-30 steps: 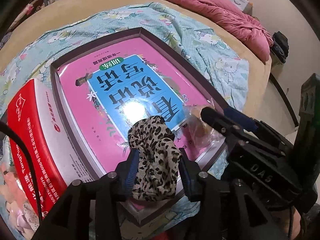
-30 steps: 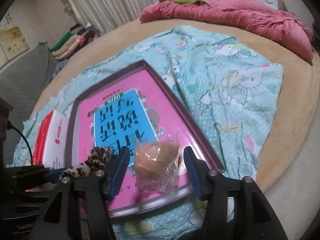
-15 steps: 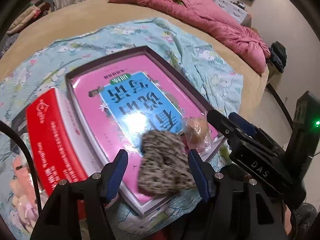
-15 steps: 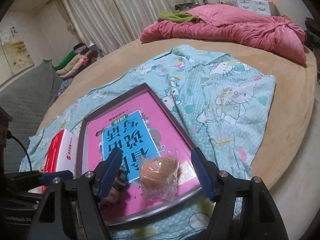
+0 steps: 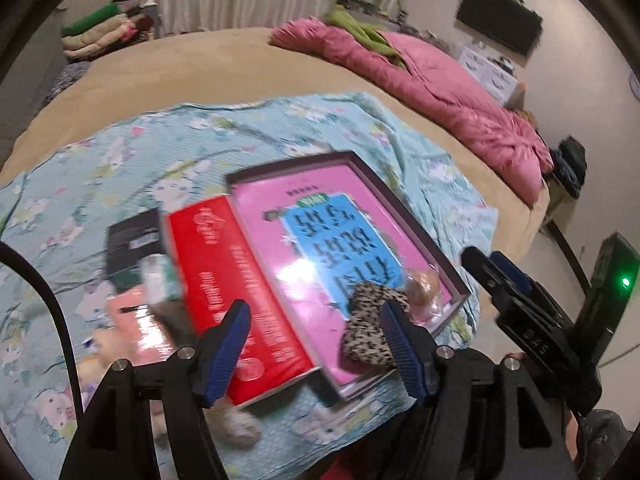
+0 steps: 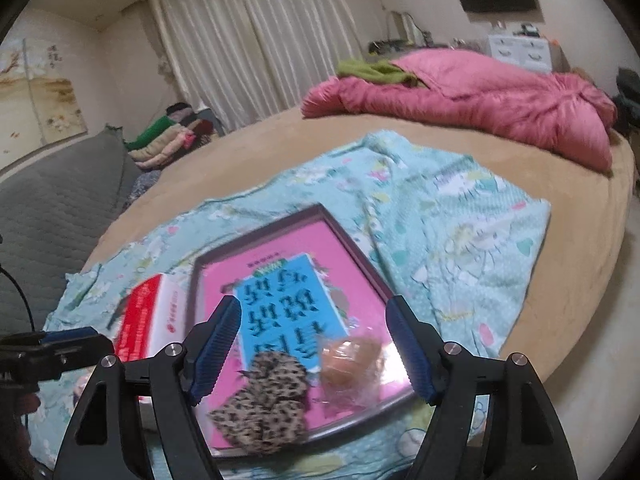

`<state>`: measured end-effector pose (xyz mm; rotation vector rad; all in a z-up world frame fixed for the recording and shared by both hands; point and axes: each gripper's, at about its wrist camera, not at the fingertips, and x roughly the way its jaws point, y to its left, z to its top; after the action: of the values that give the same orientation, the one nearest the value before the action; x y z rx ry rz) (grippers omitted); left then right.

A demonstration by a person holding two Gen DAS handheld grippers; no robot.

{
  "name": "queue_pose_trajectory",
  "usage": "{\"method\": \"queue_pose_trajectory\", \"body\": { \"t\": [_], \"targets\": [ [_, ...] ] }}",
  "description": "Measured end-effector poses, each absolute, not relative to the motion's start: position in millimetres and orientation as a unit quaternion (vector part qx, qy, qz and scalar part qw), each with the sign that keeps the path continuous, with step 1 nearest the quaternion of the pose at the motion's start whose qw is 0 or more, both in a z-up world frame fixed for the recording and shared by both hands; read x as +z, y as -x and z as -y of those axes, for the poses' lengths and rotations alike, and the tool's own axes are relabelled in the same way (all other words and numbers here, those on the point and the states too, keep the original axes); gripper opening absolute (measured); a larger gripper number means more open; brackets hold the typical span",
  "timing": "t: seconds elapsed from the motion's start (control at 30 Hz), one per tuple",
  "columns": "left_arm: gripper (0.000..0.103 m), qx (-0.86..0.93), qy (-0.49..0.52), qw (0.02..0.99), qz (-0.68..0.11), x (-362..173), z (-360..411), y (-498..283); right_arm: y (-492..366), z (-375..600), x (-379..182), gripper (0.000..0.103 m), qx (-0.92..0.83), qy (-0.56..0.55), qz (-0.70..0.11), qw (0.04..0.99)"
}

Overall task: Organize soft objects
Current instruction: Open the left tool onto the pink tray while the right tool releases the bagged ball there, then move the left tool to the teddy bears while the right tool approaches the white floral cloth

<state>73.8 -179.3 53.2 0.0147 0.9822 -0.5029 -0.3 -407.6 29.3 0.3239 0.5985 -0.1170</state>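
Both grippers – left (image 5: pixel 316 344) and right (image 6: pixel 312 344) – hang spread and empty, the scrunchie (image 6: pixel 264 404) and bagged bun (image 6: pixel 352 364) lying side by side in the tray (image 6: pixel 360 256) just ahead of the right gripper's fingertips – reach next for the plush pile below the left gripper.

A round tan bed (image 6: pixel 592 264) carries a teal sheet (image 6: pixel 460 216) (cartoon-printed) and pink quilt (image 6: pixel 500 108).

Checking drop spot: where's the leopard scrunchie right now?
The leopard scrunchie lies on the pink book's near edge, inside the dark-framed tray, just left of the wrapped bun, between the open right gripper's fingers.
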Motion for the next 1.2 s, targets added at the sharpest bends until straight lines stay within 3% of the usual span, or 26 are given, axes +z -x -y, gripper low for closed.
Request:
{"method": "queue_pose_trajectory", "body": {
  "t": [0.27, 0.4, 1.2],
  "targets": [
    [0.070, -0.184, 0.039, 0.874, -0.448, 71, 105, -77, 3, 353, 66, 0.076, 0.003, -0.115, -0.283, 0.952],
    [0.070, -0.155, 0.062, 0.880, -0.444, 71, 68, -78, 3, 335, 70, 0.076, 0.034, -0.145, -0.300, 0.942],
    [0.070, -0.072, 0.148, 0.874, -0.457, 34, -55, -59, 7, 231, 28, 0.076, 0.107, -0.100, -0.407, 0.902]
  ]
}}
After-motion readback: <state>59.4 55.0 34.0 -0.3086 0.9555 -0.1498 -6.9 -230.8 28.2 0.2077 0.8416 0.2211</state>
